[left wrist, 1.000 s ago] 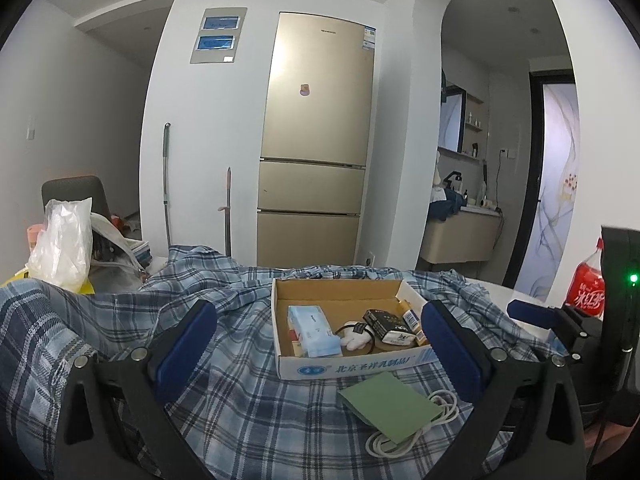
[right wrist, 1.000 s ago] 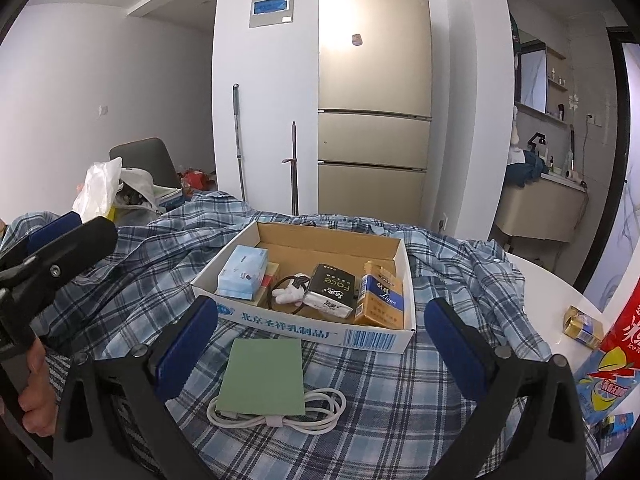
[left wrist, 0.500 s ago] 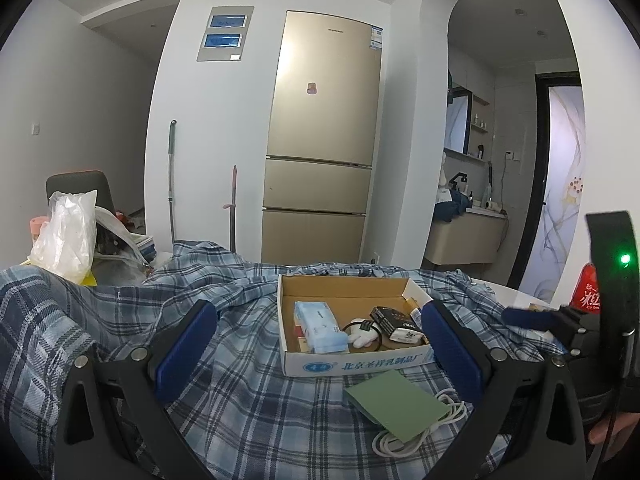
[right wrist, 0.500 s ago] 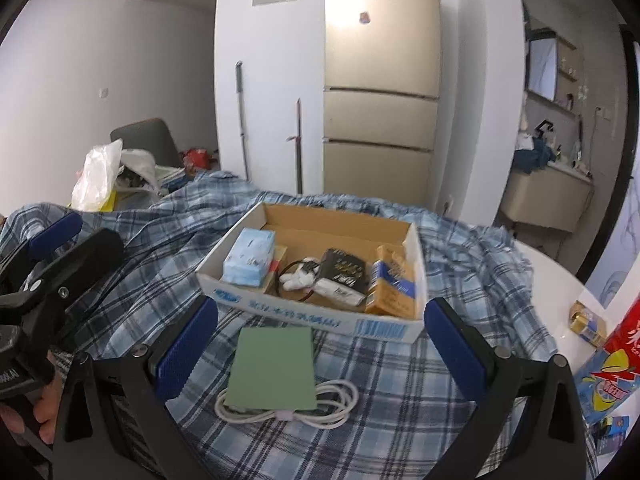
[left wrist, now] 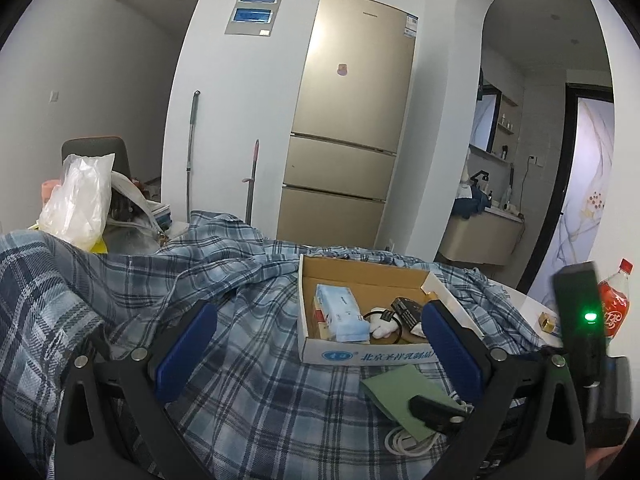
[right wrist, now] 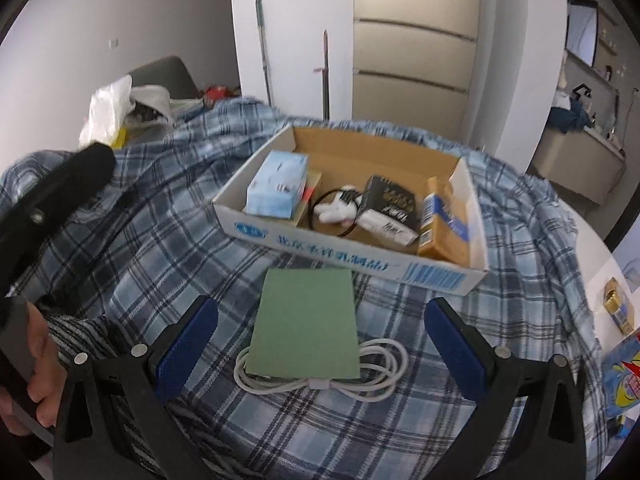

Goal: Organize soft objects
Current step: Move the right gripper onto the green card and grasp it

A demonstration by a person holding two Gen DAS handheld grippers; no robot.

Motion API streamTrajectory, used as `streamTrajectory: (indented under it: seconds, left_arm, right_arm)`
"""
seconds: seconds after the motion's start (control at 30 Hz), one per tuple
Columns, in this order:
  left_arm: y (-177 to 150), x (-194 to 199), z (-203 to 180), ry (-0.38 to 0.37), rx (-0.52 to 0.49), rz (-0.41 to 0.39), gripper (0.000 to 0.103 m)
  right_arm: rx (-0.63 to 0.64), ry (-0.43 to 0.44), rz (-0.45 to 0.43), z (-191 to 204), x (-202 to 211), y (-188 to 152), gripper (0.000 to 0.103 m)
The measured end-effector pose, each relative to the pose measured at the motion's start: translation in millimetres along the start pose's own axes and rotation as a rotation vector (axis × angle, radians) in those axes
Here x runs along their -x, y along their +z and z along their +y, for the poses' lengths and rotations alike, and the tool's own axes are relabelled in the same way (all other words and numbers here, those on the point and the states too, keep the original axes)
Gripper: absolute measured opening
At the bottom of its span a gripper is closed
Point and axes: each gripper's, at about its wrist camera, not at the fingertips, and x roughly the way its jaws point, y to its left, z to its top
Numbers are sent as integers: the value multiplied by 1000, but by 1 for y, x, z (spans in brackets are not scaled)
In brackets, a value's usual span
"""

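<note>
Since second ago, right gripper (right wrist: 320, 344) dropped and pitched toward green card (right wrist: 306, 330) over coiled white cable (right wrist: 372, 376); jaws wide apart, empty. Left gripper (left wrist: 316, 352) wide apart too, empty, hovering over plaid shirt (left wrist: 248, 380). Beyond: cardboard box (right wrist: 348, 258) unmoved on shirt, tissue pack (right wrist: 278, 188), plush toy (right wrist: 336, 210) inside. Judgement: reach begun, nothing gripped yet.

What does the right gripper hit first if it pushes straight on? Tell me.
Probably the green pad, lying between the open right gripper's fingers on a white cable; beyond it stands the cardboard box. Depth is unclear.
</note>
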Motion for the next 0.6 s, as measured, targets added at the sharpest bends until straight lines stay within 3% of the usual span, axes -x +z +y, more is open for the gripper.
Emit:
streamTrajectory:
  seconds: [0.2,0.4,0.6]
  left_arm:
    - [0,0,-3,28,-24,5,103]
    - [0,-7,5,61,21,39,103]
    - [-1,-8,1,60,1,41,103]
  right_arm:
    - [-12,10,65,4,-21,4,101]
    - [-33,4,79,4,-35,2,97]
    - [21,-9,104,13,-45,-2,93]
